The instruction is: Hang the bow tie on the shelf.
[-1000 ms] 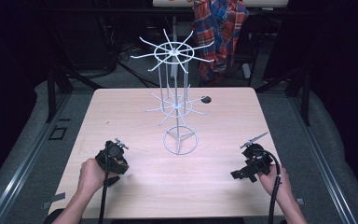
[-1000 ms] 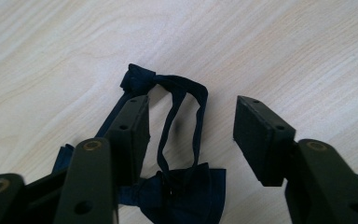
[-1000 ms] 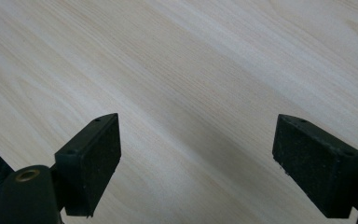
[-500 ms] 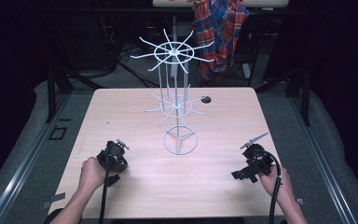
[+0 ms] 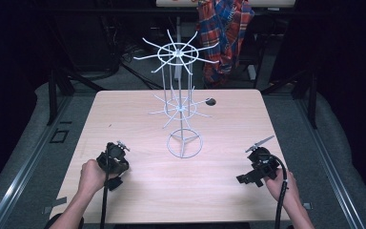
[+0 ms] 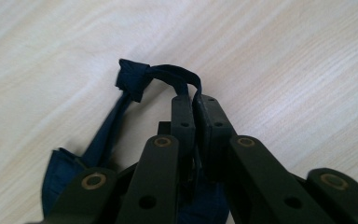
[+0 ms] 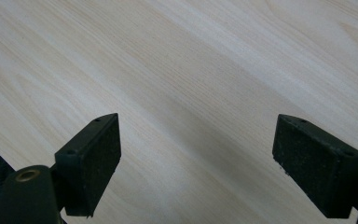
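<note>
- While the left gripper (image 6: 195, 105) sits low over the near-left part of the surface (image 5: 219, 191), its jaws are pinched tight on a thin dark blue strap (image 6: 175, 77); the strap loops out past the tips to a knot (image 6: 130, 79), and more blue cloth (image 6: 63, 172) is bunched under the gripper body; can't tell what the item actually is
- right gripper (image 7: 196, 154) is wide open with nothing in it; just bare wood between the jaws; in the high view it rests at the near-right of the surface (image 5: 259, 164)
- white wire rack (image 5: 181, 102) stands mid-surface, well apart from both grippers; my guess is the blue thing is meant to hang on one of its arms
- stuff that could go wrong from here, imo:
- grip is only on a skinny bit of strap right at the jaw tips; a quick lift could let it slide out, since the weight of the cloth drags on it
- the rack looks light and tall; snagging an arm with the strap or bumping it could tip it or spin it away
- the arms are thin and the loop is small; missing the hook seems easy with one gripper, so the open right one may need to steady things
- trailing cable could catch the rack's ring base on the way in
</note>
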Available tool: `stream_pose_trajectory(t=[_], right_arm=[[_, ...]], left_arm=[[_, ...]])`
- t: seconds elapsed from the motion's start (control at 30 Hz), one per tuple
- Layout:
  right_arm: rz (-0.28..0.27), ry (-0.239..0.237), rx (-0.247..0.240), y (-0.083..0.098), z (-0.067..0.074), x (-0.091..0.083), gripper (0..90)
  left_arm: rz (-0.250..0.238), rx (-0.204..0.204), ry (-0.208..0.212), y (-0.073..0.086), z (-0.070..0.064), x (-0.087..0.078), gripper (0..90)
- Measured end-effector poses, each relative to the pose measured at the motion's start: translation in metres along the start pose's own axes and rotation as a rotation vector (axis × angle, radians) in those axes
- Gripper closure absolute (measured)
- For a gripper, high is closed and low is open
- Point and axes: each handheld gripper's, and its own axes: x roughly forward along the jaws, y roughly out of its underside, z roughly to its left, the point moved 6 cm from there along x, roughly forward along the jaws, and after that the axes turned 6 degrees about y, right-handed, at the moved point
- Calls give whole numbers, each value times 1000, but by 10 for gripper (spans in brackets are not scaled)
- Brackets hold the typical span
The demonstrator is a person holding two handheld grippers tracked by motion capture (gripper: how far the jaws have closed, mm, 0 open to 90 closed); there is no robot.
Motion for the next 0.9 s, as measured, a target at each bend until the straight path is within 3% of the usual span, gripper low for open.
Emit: stream_pose_trajectory(t=[0.07, 0.33, 0.47, 0.9], right_arm=[[2, -1, -2, 0, 0, 0, 151], [-6, -7, 16, 0, 2, 1, 151], [10, -11, -3, 0, 1, 1, 151], [19, -8, 0, 1, 0, 1, 151]], left_arm=[[-33, -8, -2, 0, 3, -6, 874], [-82, -26, -1, 1, 10, -17, 889], [-100, -34, 4, 2, 12, -22, 889], [-244, -93, -3, 6, 26, -51, 891]])
